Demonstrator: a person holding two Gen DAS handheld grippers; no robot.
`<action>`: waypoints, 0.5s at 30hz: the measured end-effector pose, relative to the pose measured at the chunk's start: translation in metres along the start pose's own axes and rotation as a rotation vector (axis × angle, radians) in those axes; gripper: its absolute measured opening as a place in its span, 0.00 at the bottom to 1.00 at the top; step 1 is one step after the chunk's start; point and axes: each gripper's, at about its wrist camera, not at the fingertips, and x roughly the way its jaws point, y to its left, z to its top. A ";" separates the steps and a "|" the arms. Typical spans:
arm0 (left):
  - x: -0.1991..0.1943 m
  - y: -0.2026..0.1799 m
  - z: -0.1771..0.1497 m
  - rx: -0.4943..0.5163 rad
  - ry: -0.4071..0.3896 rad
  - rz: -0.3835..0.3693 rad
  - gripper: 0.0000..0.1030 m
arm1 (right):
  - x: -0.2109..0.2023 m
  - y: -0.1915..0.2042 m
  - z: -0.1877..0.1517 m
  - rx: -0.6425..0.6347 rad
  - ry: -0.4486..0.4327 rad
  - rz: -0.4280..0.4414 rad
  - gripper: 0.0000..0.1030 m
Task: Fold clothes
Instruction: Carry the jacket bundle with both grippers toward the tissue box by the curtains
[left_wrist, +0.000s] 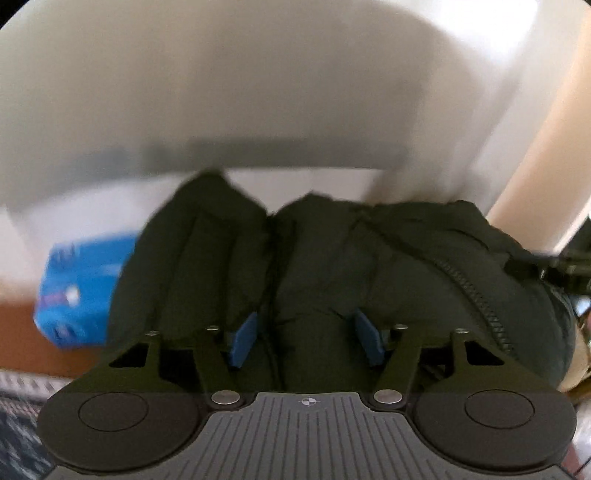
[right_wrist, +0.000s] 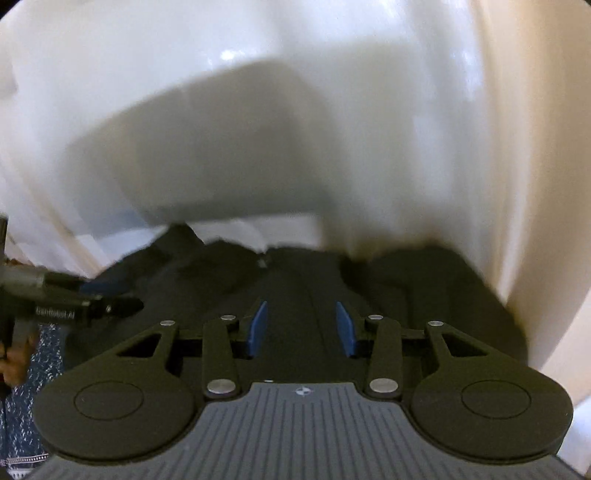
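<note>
A dark, padded jacket (left_wrist: 388, 258) with a zipper down its right side lies bunched against a white surface. My left gripper (left_wrist: 306, 317) hovers low over its middle. The jaws stand wide apart, and a fold of fabric and a thin cord run between the blue pads (left_wrist: 243, 338) without being pinched. In the right wrist view the same jacket (right_wrist: 406, 288) looks almost black. My right gripper (right_wrist: 301, 307) is open over a flat stretch of it, and its pads (right_wrist: 258, 328) grip nothing. The left gripper's body (right_wrist: 74, 306) shows at that view's left edge.
A blue box (left_wrist: 81, 284) sits left of the jacket on a brown surface (left_wrist: 22, 332). White furniture (left_wrist: 258, 92) rises close behind the jacket. A dark patterned rug (left_wrist: 14, 428) is at the lower left. A hand (right_wrist: 14, 363) holds the other tool.
</note>
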 end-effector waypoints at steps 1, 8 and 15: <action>-0.002 0.002 -0.001 -0.014 -0.001 -0.007 0.69 | 0.006 -0.004 -0.005 0.010 0.026 -0.005 0.47; -0.036 0.030 0.030 -0.052 -0.137 0.036 0.73 | -0.027 -0.031 -0.002 0.081 -0.044 0.026 0.47; 0.007 0.046 0.048 -0.047 -0.057 0.144 0.73 | -0.026 -0.059 0.008 0.099 -0.075 -0.037 0.46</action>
